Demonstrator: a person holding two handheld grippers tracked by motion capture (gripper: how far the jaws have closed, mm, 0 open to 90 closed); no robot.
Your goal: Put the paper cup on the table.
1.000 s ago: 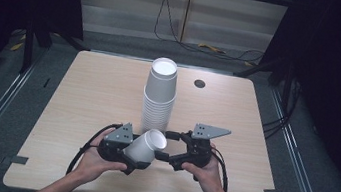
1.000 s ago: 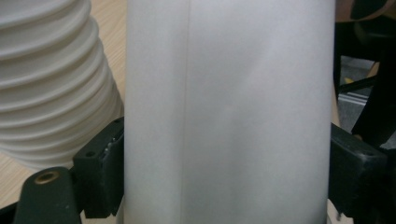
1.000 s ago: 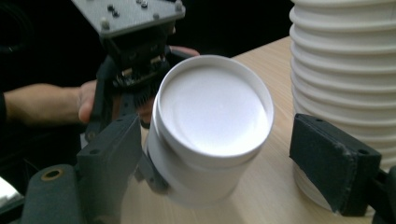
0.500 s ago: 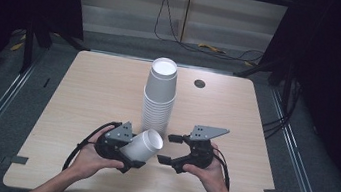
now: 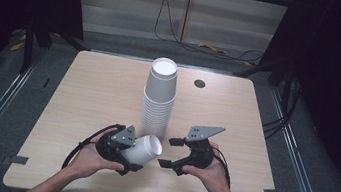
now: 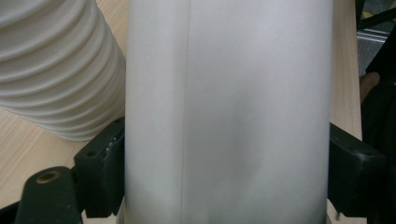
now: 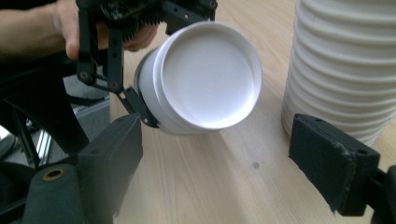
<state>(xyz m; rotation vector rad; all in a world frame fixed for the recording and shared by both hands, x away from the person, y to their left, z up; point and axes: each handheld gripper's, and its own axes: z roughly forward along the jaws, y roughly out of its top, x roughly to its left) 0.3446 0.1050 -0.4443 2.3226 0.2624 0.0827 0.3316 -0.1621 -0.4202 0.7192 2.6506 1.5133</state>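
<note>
Left gripper clamps one paper cup on its side near the cup stack; right gripper gapes empty; handover pending.

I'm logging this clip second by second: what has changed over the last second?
Little. The left gripper still holds the single paper cup on its side, its bottom facing the right gripper, and has shifted slightly back toward the person. The right gripper stays open beside it. The cup stack has not moved.
</note>
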